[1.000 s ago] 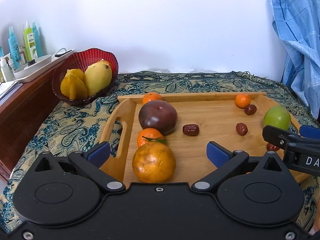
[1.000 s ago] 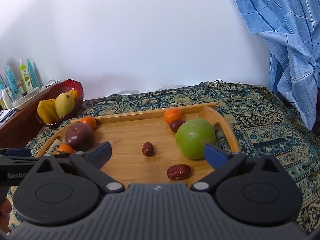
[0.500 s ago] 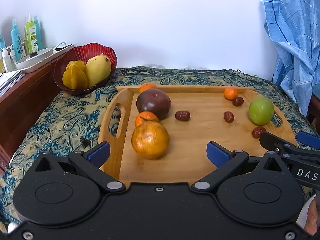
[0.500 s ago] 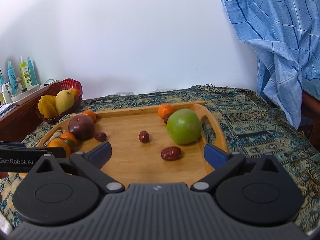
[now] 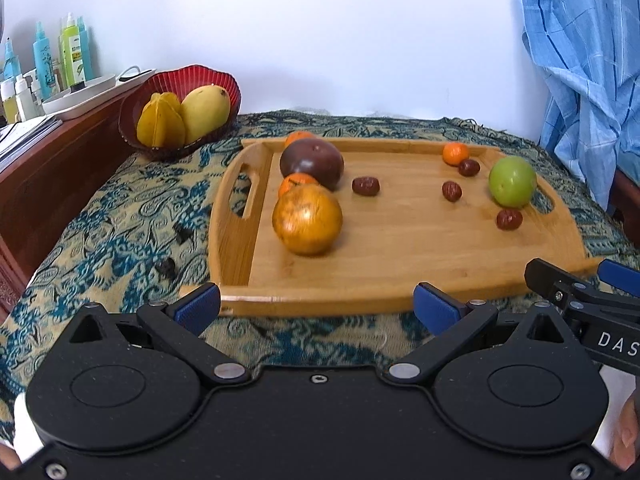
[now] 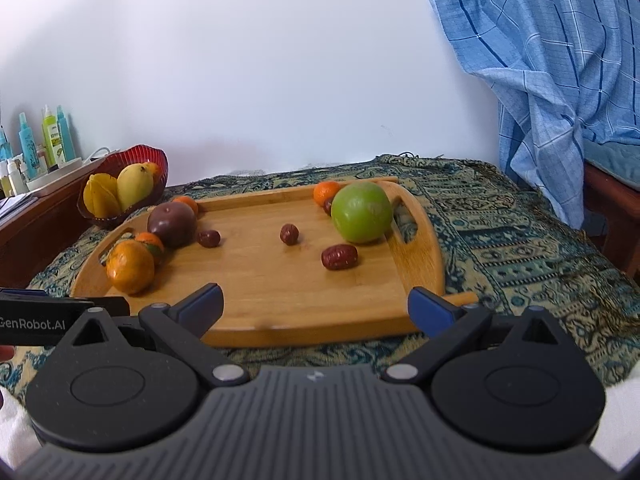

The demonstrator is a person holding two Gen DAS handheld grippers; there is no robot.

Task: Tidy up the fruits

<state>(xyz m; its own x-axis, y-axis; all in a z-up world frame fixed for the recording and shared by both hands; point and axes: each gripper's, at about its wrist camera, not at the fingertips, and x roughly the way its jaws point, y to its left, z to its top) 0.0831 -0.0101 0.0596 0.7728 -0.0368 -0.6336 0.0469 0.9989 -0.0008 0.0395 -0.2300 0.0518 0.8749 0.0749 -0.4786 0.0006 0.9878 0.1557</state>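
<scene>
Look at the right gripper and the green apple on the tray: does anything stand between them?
One thing partly does. A red date lies on the tray just in front of the green apple, slightly left of the line from the right gripper. The tray's near rim also lies between them. Otherwise bare wood.

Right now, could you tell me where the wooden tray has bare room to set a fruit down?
The widest bare patch on the wooden tray is the near middle, between the large orange and the near date. The left end is crowded around the dark purple fruit; the green apple fills the right.
</scene>
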